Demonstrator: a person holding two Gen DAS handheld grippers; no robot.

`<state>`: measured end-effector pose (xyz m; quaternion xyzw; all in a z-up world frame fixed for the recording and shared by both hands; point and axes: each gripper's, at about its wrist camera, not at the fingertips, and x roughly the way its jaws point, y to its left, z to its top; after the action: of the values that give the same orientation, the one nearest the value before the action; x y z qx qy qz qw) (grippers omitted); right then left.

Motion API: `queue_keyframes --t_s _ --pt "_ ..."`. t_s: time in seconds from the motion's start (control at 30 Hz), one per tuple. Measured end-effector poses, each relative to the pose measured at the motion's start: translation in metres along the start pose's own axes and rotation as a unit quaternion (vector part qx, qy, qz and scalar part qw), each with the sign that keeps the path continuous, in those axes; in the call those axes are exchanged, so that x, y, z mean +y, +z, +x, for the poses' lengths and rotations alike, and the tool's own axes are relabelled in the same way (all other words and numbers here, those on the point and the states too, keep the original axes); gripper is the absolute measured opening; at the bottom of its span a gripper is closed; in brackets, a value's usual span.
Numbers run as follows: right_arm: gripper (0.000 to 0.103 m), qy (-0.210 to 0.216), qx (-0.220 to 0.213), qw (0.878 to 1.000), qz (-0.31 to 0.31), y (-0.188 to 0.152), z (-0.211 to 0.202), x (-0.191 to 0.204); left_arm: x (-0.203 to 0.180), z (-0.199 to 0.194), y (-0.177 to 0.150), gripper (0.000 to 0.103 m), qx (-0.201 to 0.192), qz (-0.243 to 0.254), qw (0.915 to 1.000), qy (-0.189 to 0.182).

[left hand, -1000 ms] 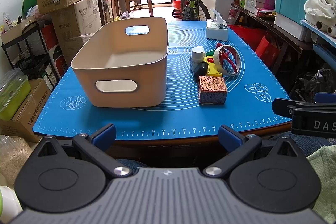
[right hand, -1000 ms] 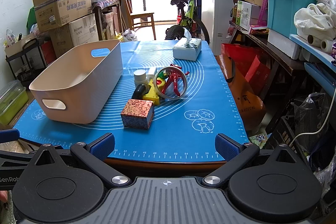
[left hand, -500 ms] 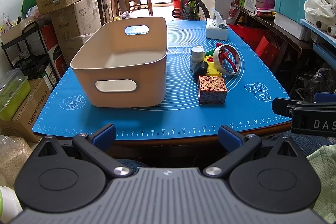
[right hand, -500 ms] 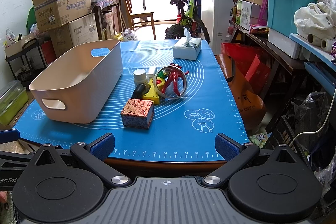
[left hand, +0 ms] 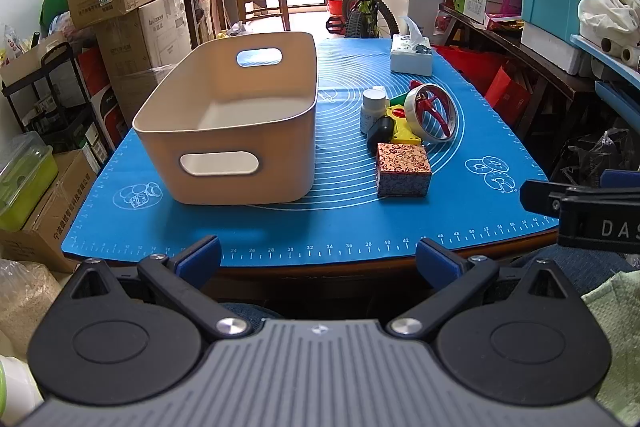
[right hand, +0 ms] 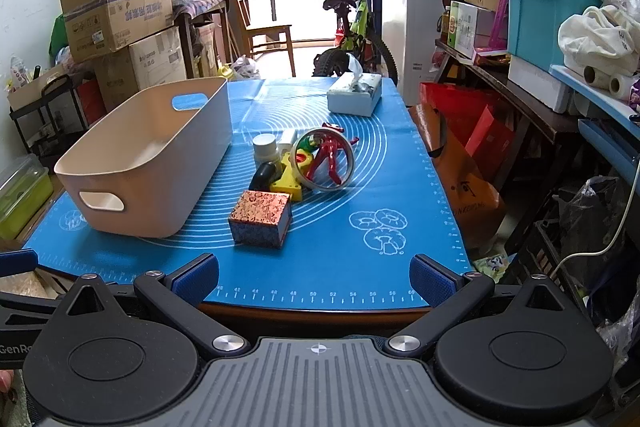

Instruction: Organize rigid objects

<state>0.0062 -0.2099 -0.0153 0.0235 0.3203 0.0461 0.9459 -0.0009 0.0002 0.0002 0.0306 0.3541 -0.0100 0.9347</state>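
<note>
- The left gripper (left hand: 318,259) hangs short of the near table edge, its blue-padded fingers spread wide with nothing between them.
- A beige bin (left hand: 228,125) with cut-out handles sits on the left half of the blue mat (left hand: 344,223); no objects show inside it.
- Just right of the bin, a small cluster of rigid items lies on the mat: a white bottle (left hand: 374,105) stands upright at the back, and a black object (left hand: 380,131) leans against a yellow tool (left hand: 404,133) in front of it.
- A tape roll (left hand: 430,113) stands on edge at the right of the cluster, with a red clamp (right hand: 330,155) seen through its hole.
- A patterned box (left hand: 403,169) sits nearest the table's front edge, just in front of the cluster and apart from the bin.
- A tissue box (left hand: 412,53) rests at the far right corner of the mat, well apart from the rest.
- The right gripper (right hand: 314,275) also sits short of the near table edge, facing the patterned box, its fingers wide apart and holding nothing; part of it shows at the right edge of the left wrist view.
</note>
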Motion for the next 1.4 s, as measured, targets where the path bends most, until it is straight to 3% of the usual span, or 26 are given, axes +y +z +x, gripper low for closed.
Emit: queue_keyframes --t_s 0.47,0.8,1.03,1.17,1.27,1.4 --pt "0.101 -0.012 -0.014 1.000 -0.002 0.020 -0.013 0.006 0.006 -0.013 0.016 0.102 -0.026 -0.002 0.9996 -0.013" --pt "0.101 -0.004 -0.046 0.999 -0.010 0.055 -0.008 0.015 0.025 -0.019 0.063 0.102 -0.050 -0.012 0.9984 0.021" --pt "0.101 0.002 -0.041 0.999 -0.006 0.076 0.021 0.023 0.050 -0.007 0.100 0.102 -0.047 -0.029 0.9977 0.039" --pt "0.101 0.004 -0.029 1.000 0.000 0.085 0.042 0.030 0.068 0.010 0.115 0.102 -0.025 -0.017 0.9980 0.056" --pt "0.101 0.003 -0.016 1.000 0.000 0.089 0.061 0.039 0.086 0.022 0.122 0.102 -0.010 -0.021 0.9992 0.034" --pt "0.101 -0.005 0.002 1.000 -0.005 0.089 0.089 0.051 0.111 0.039 0.131 0.102 -0.002 -0.022 0.9985 0.050"
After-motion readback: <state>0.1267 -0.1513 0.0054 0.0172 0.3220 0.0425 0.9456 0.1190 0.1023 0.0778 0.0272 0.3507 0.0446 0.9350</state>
